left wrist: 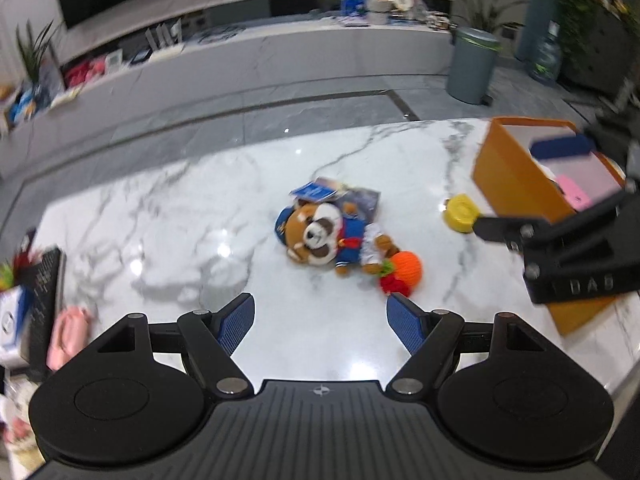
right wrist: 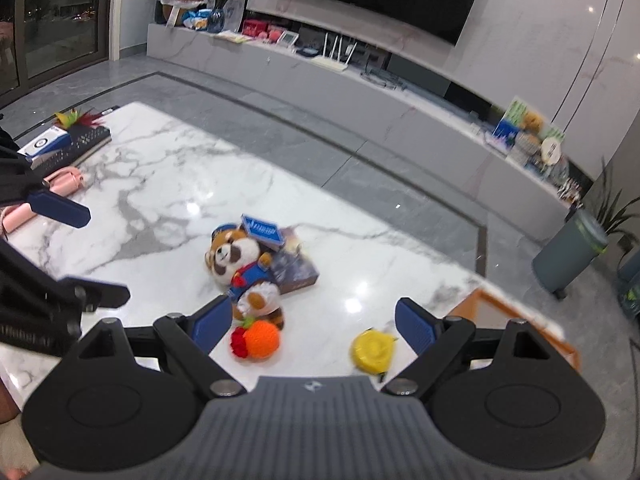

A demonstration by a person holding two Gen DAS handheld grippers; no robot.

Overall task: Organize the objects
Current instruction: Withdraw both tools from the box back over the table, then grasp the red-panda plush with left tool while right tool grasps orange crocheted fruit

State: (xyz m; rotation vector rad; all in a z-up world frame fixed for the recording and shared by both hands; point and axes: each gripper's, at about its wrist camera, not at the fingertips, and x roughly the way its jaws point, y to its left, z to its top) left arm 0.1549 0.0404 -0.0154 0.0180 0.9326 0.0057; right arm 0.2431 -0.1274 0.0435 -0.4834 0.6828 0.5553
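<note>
Left wrist: orange box (left wrist: 516, 176) holds blue, pink items.

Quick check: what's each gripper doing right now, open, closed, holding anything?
Left gripper: open, empty, above the marble table.
Right gripper: open, empty, above the knitted orange.

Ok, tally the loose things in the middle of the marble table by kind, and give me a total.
Plush toys: 1, the raccoon plush
Knitted fruit: 1, the orange and red knitted piece
Yellow round items: 1, the yellow disc
Books or booklets: 2, the blue booklet and the dark book under the plush
Total: 5
</note>
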